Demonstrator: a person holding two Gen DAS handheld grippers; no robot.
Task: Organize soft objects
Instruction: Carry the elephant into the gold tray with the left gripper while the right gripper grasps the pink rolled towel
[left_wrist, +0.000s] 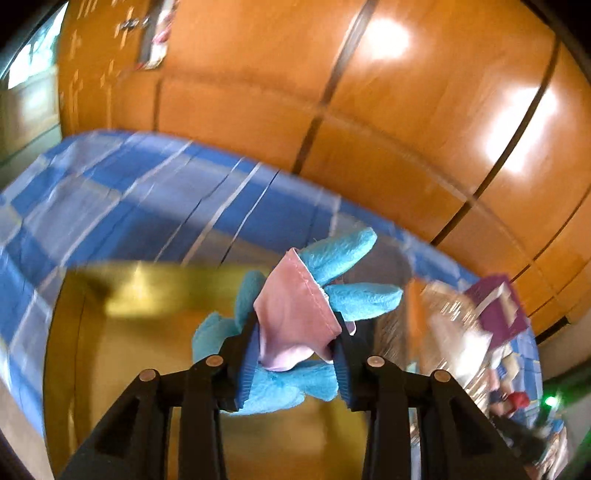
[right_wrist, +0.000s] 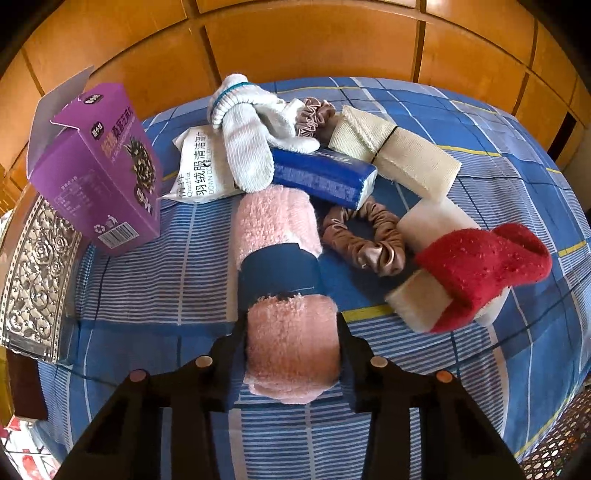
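My left gripper (left_wrist: 295, 332) is shut on a blue plush toy (left_wrist: 347, 251) that wears a pink cloth (left_wrist: 295, 295). It hangs over a blurred yellow container (left_wrist: 147, 332) on the blue checked bedsheet (left_wrist: 110, 192). In the right wrist view, my right gripper (right_wrist: 291, 325) points down at a rolled pink towel (right_wrist: 275, 221) with a dark blue band (right_wrist: 279, 271). Both pads press on the near end of the roll, which lies on the sheet (right_wrist: 147, 295).
Beyond the towel lie a white knit glove (right_wrist: 247, 147), a blue packet (right_wrist: 321, 177), two brown scrunchies (right_wrist: 365, 240), a cream webbing roll (right_wrist: 395, 155) and a red sock (right_wrist: 484, 266) on a foam block. A purple carton (right_wrist: 99, 173) and silver box (right_wrist: 37, 277) stand left. Wooden cabinets rise behind.
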